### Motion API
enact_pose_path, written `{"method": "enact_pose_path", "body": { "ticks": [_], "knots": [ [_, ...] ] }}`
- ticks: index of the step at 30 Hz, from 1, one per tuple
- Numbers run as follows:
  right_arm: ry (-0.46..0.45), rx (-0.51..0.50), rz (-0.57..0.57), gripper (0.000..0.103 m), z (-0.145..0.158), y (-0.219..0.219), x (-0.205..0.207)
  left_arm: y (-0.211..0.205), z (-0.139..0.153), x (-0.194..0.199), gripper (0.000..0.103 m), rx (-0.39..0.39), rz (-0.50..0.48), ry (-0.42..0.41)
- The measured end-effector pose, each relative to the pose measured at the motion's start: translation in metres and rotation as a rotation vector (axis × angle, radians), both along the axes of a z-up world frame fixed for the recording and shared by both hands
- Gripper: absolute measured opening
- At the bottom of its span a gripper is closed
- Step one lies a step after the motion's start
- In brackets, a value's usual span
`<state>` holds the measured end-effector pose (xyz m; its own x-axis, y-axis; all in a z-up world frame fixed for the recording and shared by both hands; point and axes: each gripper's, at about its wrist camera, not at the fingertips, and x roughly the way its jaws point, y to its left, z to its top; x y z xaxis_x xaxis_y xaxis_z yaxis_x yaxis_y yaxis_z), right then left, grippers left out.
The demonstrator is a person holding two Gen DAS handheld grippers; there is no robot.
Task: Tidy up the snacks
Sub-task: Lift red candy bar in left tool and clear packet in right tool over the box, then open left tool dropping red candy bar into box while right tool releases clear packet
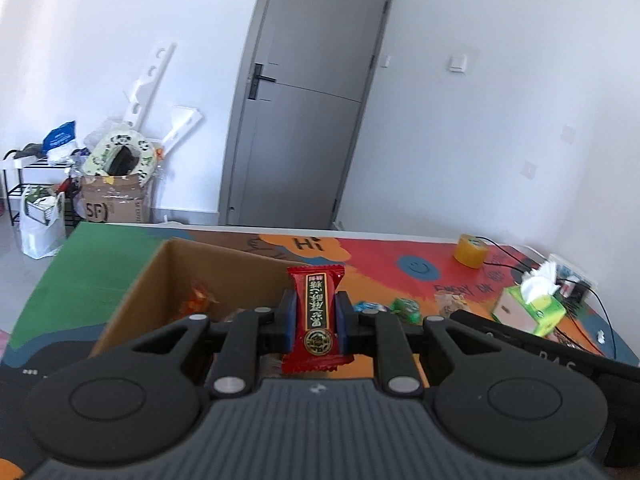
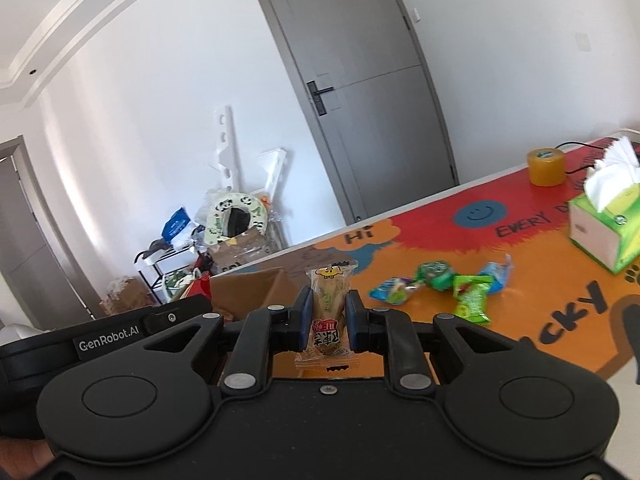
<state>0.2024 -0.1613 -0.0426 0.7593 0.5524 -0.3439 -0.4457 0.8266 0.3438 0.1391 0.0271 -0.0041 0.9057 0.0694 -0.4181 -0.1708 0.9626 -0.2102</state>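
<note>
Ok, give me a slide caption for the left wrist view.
Left gripper holds a red snack packet above the open cardboard box on the colourful table.

"Hi" on tablecloth [image 2: 540, 264]; "GenRobot.AI" on hand-held gripper [image 2: 108, 340]

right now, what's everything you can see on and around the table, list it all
red snack packet: one, red, in left tongs
yellowish snack packet: one, clear and yellow, in right tongs
cardboard box: one, brown, open, on table
loose snacks: several, green and blue, on table
tissue box: one, green and white, on table
tape roll: one, amber, table's far edge
door: one, grey, shut
clutter pile: by the wall
tongs: two, black, each shut on a packet
</note>
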Motion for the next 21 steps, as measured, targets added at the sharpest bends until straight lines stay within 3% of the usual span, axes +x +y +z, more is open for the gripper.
{"method": "enact_pose_path", "body": {
  "ticks": [19,21],
  "knots": [
    [-0.008,-0.036,0.099,0.019,0.006,0.070,0.007,0.070,-0.014,0.014,0.019,-0.036,0.089,0.043],
    [-0.005,-0.043,0.107,0.019,0.005,0.075,0.007,0.074,-0.016,0.015,0.022,-0.042,0.107,0.047]
  ]
}}
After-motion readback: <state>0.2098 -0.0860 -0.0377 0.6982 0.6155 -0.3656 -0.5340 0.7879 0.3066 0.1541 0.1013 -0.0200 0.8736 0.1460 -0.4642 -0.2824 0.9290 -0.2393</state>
